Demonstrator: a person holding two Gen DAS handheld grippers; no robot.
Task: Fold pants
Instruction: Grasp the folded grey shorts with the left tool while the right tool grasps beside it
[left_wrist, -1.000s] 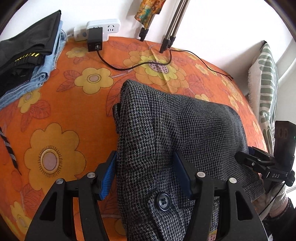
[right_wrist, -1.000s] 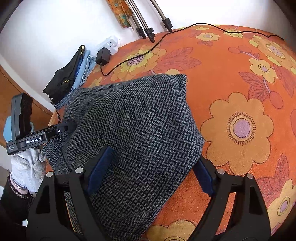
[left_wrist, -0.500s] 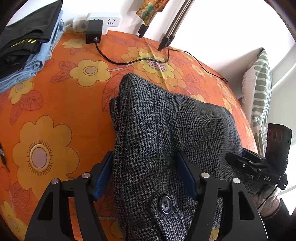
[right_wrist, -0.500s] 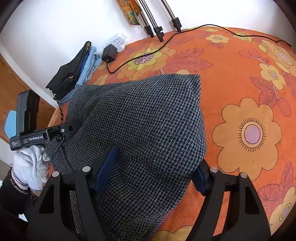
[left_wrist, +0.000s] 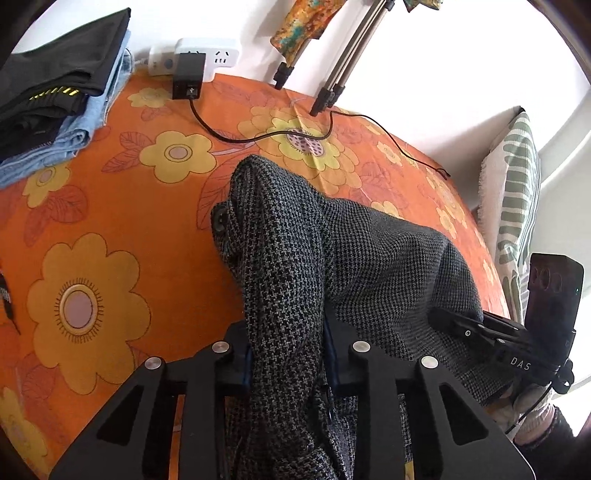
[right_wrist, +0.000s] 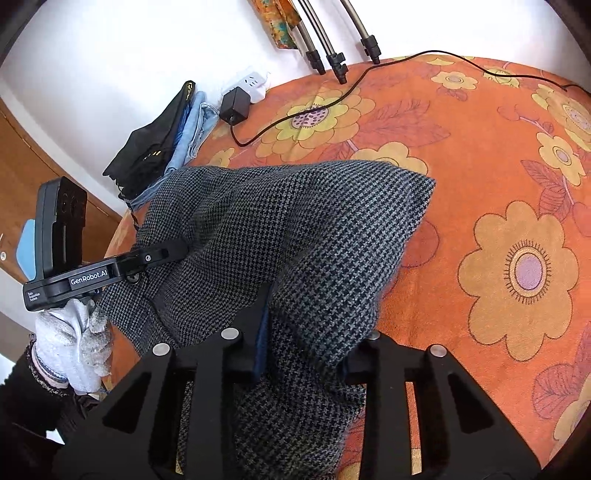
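Note:
Grey houndstooth pants (left_wrist: 369, 266) lie folded on the orange flowered bedspread (left_wrist: 110, 221), their near end raised and bunched. My left gripper (left_wrist: 288, 354) is shut on a fold of the pants at their left near edge. My right gripper (right_wrist: 306, 339) is shut on the pants (right_wrist: 295, 229) at their right near edge. Each gripper shows in the other's view: the right one (left_wrist: 491, 332) at the pants' right side, the left one (right_wrist: 110, 269) at their left side, held by a white-gloved hand.
A stack of folded dark and light-blue clothes (left_wrist: 55, 107) sits at the far left. A white power strip with a black charger (left_wrist: 192, 66) and its cable (left_wrist: 295, 136) lie at the back by tripod legs (left_wrist: 332, 74). A striped pillow (left_wrist: 517, 192) stands right.
Both grippers closed from open onto the near edge of the pants. The cloth is now bunched and lifted between the fingers.

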